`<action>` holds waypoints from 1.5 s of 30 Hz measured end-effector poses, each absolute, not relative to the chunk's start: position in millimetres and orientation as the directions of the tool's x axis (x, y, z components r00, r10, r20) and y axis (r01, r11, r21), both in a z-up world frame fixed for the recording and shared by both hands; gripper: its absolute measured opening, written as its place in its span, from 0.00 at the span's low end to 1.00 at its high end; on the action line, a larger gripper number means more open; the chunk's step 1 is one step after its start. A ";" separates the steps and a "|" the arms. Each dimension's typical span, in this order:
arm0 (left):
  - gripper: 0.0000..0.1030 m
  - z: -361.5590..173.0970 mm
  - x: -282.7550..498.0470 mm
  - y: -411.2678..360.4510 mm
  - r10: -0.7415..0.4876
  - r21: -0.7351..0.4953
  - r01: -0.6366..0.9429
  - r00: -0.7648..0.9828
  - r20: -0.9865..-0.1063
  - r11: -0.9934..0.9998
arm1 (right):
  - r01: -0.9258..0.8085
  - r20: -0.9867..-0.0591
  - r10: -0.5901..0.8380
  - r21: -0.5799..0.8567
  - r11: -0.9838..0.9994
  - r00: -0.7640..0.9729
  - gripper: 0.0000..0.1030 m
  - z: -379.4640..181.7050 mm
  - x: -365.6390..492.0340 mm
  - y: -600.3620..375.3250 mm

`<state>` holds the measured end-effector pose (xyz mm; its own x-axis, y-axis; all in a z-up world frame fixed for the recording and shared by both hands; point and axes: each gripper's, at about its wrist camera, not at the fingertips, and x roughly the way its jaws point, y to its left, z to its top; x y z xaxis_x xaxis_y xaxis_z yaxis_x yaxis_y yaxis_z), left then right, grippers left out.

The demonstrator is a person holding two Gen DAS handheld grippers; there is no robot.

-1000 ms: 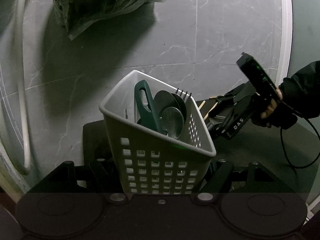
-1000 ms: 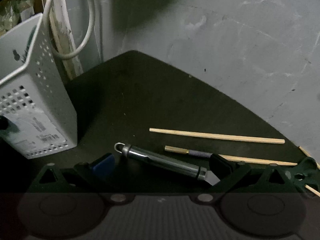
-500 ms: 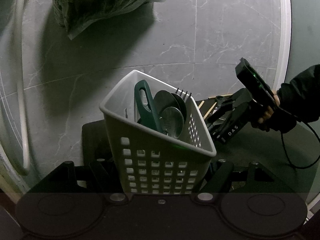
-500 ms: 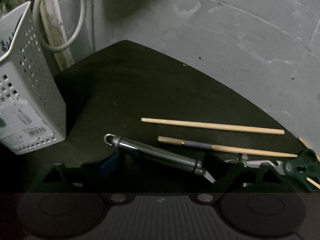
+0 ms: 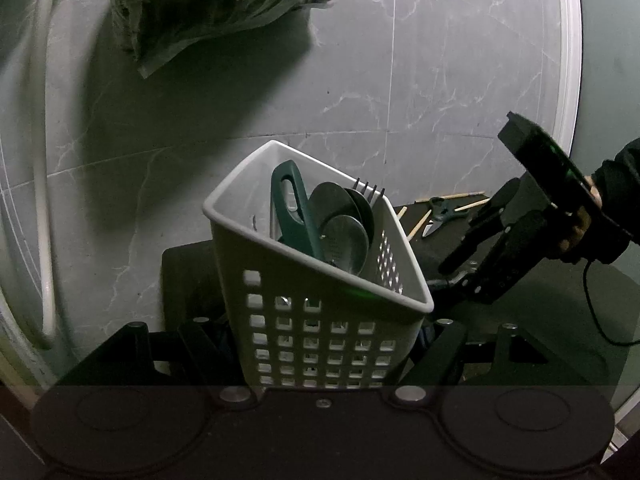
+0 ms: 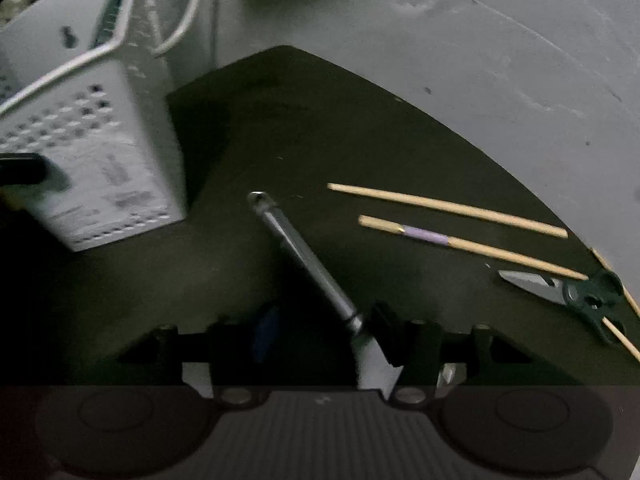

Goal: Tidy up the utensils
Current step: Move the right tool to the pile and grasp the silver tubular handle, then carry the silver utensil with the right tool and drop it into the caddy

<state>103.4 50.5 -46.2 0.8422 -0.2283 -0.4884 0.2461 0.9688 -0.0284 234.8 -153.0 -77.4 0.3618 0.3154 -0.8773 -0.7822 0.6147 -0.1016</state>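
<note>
Two tongs are under my control at this inspection. The left tongs (image 5: 320, 360) are clenched on the lower wall of the white utensil basket (image 5: 320, 320), one finger on each side, and the basket stands tilted on the dark mat (image 6: 320, 120). Inside the basket I note a green-handled tool (image 5: 292, 208), two round metal spoon bowls (image 5: 344, 240) and fork tines (image 5: 370, 190) at the far wall.

The right tongs (image 6: 320, 340) point steeply down over the mat, just beside the basket. Their jaws have just been closing, and a metal-handled utensil (image 6: 308, 260) lies between them, its blade end at the right finger. The view is blurred, and I cannot tell whether the pads press on it. From the left wrist view, a hand (image 5: 576, 228) in a dark sleeve grips that tool's body.

Further right on the mat lie two wooden chopsticks (image 6: 448, 208), one bearing a purple band, and green-handled scissors (image 6: 568, 288), well apart from the basket. The mat rests on a grey marbled bench (image 5: 440, 80). A plastic bag (image 5: 208, 4) sits at the far left, beside a white hose (image 5: 40, 160).
</note>
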 end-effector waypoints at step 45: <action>0.74 -45.4 106.1 50.1 -0.236 -0.022 0.259 0.840 -0.488 0.966 | -0.384 -0.230 0.435 0.237 0.893 0.870 0.19 39.0 167.0 -219.6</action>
